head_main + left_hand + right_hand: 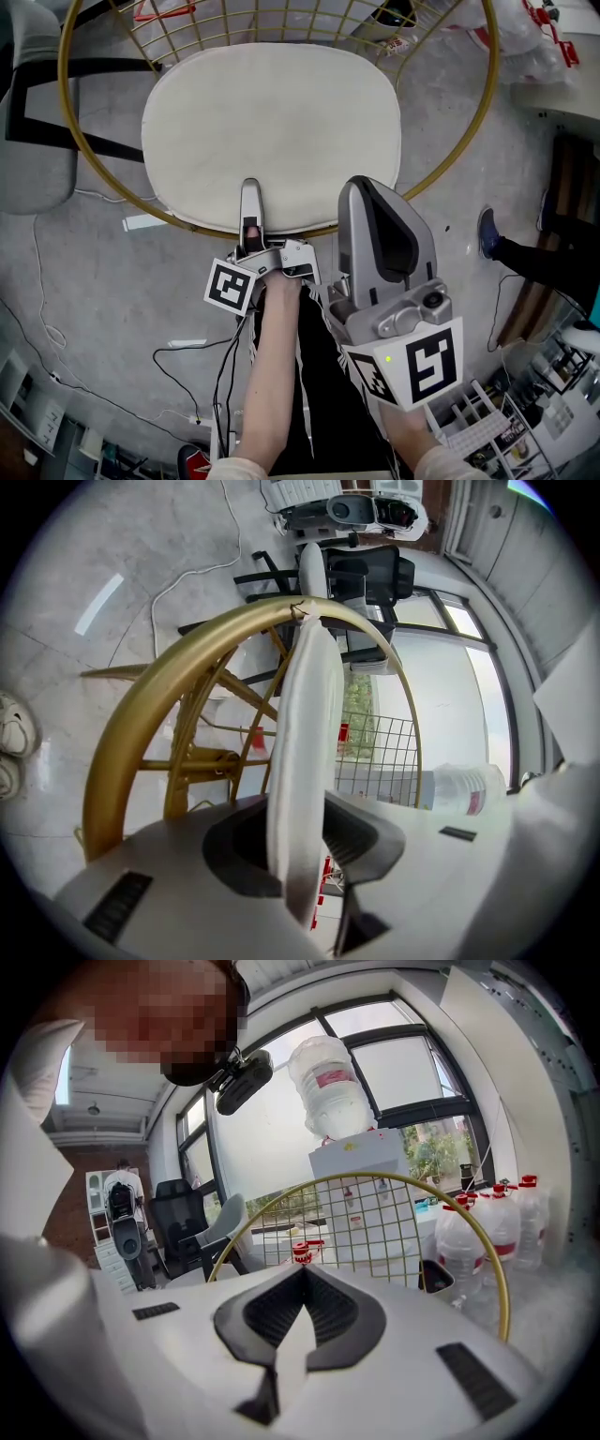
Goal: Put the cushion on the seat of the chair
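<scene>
A cream oval cushion lies flat on the seat of the gold wire chair. My left gripper is at the cushion's near edge. In the left gripper view the cushion's edge runs between the jaws of the left gripper, with a gap beside one pad, so the jaws stand open around it. The gold rim arcs just behind. My right gripper hovers over the near right edge, shut with nothing in it. In the right gripper view its tips meet before the chair's wire back.
A grey office chair stands at the left. Cables trail over the concrete floor. A person's shoe is at the right, and a shelf unit at the lower right. Water bottles stand behind the chair.
</scene>
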Action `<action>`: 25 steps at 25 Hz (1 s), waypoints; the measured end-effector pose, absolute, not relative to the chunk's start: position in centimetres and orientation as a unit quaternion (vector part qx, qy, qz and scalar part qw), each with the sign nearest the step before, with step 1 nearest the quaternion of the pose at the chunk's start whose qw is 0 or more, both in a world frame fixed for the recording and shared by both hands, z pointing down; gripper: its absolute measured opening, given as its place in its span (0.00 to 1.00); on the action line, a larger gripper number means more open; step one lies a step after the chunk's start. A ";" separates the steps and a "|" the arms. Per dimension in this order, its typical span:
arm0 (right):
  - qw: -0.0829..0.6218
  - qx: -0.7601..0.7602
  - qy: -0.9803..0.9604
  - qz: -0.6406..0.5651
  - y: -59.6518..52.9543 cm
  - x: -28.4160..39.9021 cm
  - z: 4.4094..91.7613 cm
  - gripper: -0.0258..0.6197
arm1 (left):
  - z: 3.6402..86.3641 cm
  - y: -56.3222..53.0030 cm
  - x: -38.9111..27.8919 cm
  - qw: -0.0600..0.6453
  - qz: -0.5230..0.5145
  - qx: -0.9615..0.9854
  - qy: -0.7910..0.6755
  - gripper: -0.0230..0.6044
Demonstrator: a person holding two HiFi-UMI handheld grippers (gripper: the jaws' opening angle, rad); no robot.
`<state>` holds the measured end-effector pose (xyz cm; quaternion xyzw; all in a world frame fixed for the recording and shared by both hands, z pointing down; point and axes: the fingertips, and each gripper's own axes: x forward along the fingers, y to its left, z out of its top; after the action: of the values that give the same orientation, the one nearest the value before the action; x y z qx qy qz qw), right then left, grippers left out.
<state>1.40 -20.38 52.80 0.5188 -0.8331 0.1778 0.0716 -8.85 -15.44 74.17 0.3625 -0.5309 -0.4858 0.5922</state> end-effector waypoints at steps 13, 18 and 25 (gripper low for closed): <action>0.058 0.514 -0.835 0.186 -18.8 1.8 52.3 0.06 | 74.1 -14.4 -8.6 0.592 -0.474 0.353 -0.548 0.24; 0.056 0.516 -0.834 0.188 -17.7 2.2 52.2 0.06 | 74.0 -13.3 -8.4 0.592 -0.472 0.348 -0.553 0.24; 0.053 0.514 -0.834 0.195 -16.0 2.7 51.8 0.06 | 74.0 -11.1 -8.1 0.591 -0.467 0.341 -0.563 0.24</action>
<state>2.72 -15.96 51.81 0.5139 -0.8337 0.1950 0.0527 -8.10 -11.13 74.01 0.3407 -0.5628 -0.4672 0.5907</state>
